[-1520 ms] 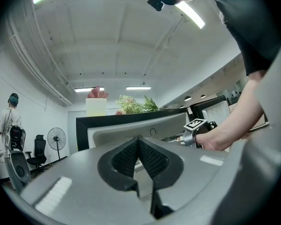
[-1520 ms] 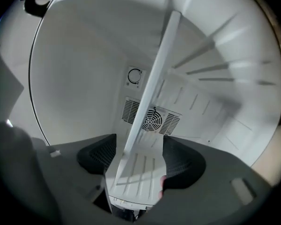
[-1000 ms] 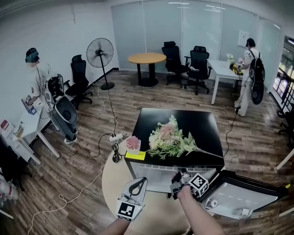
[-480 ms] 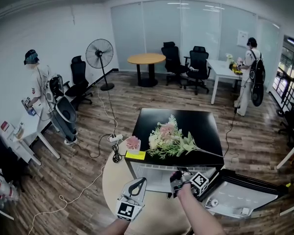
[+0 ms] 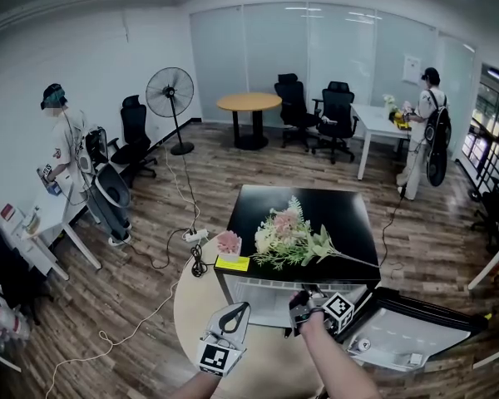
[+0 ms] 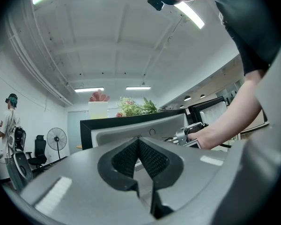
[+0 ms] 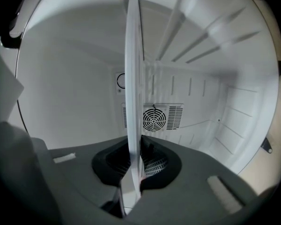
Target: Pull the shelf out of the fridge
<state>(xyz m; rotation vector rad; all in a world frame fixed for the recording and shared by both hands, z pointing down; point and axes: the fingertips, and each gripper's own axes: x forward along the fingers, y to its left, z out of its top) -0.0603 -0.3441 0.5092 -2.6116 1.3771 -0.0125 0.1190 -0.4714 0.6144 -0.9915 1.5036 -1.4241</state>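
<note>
The left gripper [image 5: 239, 310] hangs over the round bench [image 5: 187, 306], toward its left edge, jaws clenched together on nothing. To its right, the right gripper [image 5: 301, 304] reaches into the open fridge [image 5: 341, 214], jaws clamped on the front edge of the white shelf [image 7: 133, 78], which sits inside. Flowers [image 5: 287, 235] lie on the fridge's top. Its door [image 5: 416, 335] stands open at the right.

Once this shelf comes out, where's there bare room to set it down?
Bare: the round table in front of the fridge, under the left claw, and the fridge top's rear behind the flowers. Crowded: the top's front edge, with flowers and a pink pot.
</note>
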